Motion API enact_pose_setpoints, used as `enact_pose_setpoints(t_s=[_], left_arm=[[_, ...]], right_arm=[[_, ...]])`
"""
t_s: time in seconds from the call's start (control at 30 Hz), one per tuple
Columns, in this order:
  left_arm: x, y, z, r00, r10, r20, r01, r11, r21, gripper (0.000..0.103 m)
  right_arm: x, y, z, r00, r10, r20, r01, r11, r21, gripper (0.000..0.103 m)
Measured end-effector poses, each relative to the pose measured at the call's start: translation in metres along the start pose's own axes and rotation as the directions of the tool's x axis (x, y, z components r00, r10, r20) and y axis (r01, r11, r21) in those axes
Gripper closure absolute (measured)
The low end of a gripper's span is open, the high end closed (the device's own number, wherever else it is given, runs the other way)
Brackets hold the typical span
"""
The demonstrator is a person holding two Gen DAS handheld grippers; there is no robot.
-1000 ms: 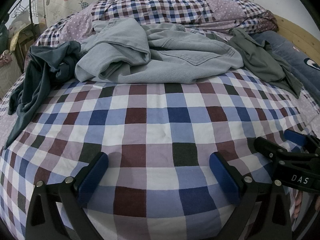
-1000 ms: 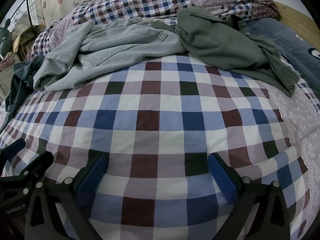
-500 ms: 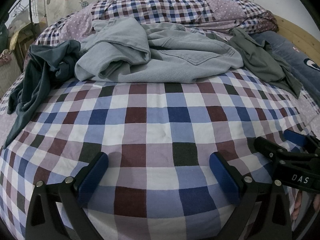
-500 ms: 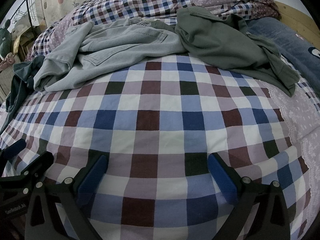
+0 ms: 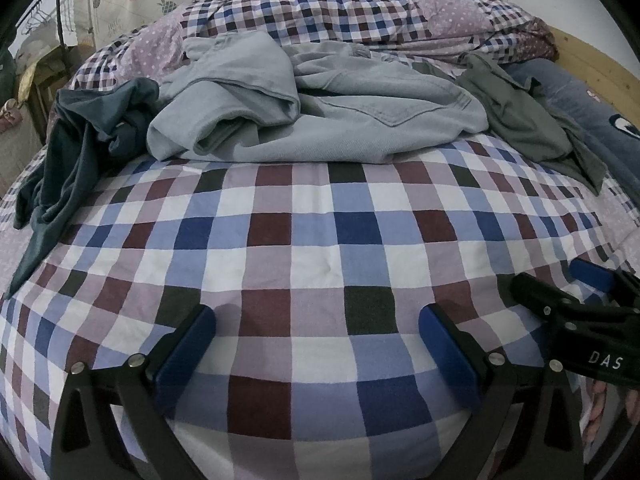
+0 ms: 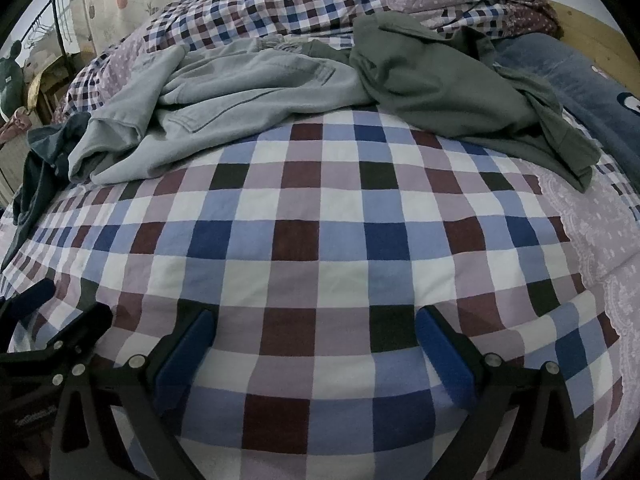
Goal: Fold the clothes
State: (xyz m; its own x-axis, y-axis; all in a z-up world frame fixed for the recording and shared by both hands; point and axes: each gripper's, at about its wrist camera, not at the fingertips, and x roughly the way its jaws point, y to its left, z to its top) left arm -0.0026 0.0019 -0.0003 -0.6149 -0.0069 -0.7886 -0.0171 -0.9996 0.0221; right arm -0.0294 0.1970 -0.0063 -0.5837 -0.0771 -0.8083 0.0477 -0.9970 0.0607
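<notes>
Nothing much has moved since 1 s ago: both claws sit as before, clothes pile unchanged, only a tiny drift of the left wrist view.

Checked bedspread (image 5: 312,240) fills most of both views, bare in the near half. Rolled checked quilt (image 5: 340,12) lies along the far edge, w/ a blue pillow (image 6: 580,80) at far right beside the wooden bed frame (image 5: 592,68).

Clothes all lie in the far half, well apart from both claws. Biggest: light grey trousers (image 5: 320,120), crumpled, centre of the pile. Olive-green shirt (image 6: 460,92) to their right, overlapping the trousers' edge, one end trailing toward the pillow. Dark teal garment (image 5: 68,160) to the left, touching the trousers, hanging off the bed's left side.

Left gripper (image 5: 316,356): blue pads spread wide, nothing between them, low over bare bedspread. Right gripper (image 6: 316,356): same, spread wide, empty, over bedspread. The two sit side by side; each shows at the edge of the other's view. Fingertips of a hand (image 5: 600,404) peek below the right gripper's body.
</notes>
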Motion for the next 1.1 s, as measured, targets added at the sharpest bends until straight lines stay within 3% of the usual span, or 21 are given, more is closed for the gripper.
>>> enact_pose_setpoints(t_s=[0.23, 0.3, 0.43, 0.63, 0.8, 0.9, 1.1], left_arm=[[-0.002, 0.002, 0.003, 1.0, -0.01, -0.008, 0.01, 1.0, -0.013, 0.001], [-0.006, 0.004, 0.005, 0.999, -0.036, -0.002, 0.036, 0.999, -0.031, 0.001], [-0.017, 0.009, 0.01, 0.994, -0.105, 0.025, 0.106, 0.991, -0.078, 0.001], [-0.043, 0.016, 0.024, 0.977, -0.185, 0.11, 0.199, 0.971, -0.135, 0.001], [-0.058, 0.026, 0.034, 0.957, -0.224, 0.185, 0.258, 0.948, -0.187, 0.001], [-0.062, 0.033, 0.037, 0.947, -0.247, 0.203, 0.289, 0.933, -0.213, 0.001], [-0.061, 0.047, 0.041, 0.931, -0.285, 0.227, 0.341, 0.902, -0.264, 0.001]], right_arm=[[-0.011, -0.018, 0.001, 0.995, 0.096, 0.04, -0.098, 0.992, 0.074, 0.0], [-0.015, -0.025, 0.003, 0.989, 0.133, 0.062, -0.139, 0.985, 0.106, 0.0], [-0.031, -0.047, 0.016, 0.982, 0.122, 0.142, -0.148, 0.971, 0.187, 0.0], [-0.047, -0.079, 0.064, 0.96, 0.144, 0.24, -0.197, 0.957, 0.213, 0.0], [-0.045, -0.112, 0.119, 0.923, 0.186, 0.336, -0.288, 0.914, 0.285, 0.0], [-0.032, -0.129, 0.152, 0.913, 0.181, 0.366, -0.315, 0.883, 0.347, 0.001], [0.008, -0.16, 0.193, 0.94, 0.102, 0.326, -0.251, 0.854, 0.455, 0.029]])
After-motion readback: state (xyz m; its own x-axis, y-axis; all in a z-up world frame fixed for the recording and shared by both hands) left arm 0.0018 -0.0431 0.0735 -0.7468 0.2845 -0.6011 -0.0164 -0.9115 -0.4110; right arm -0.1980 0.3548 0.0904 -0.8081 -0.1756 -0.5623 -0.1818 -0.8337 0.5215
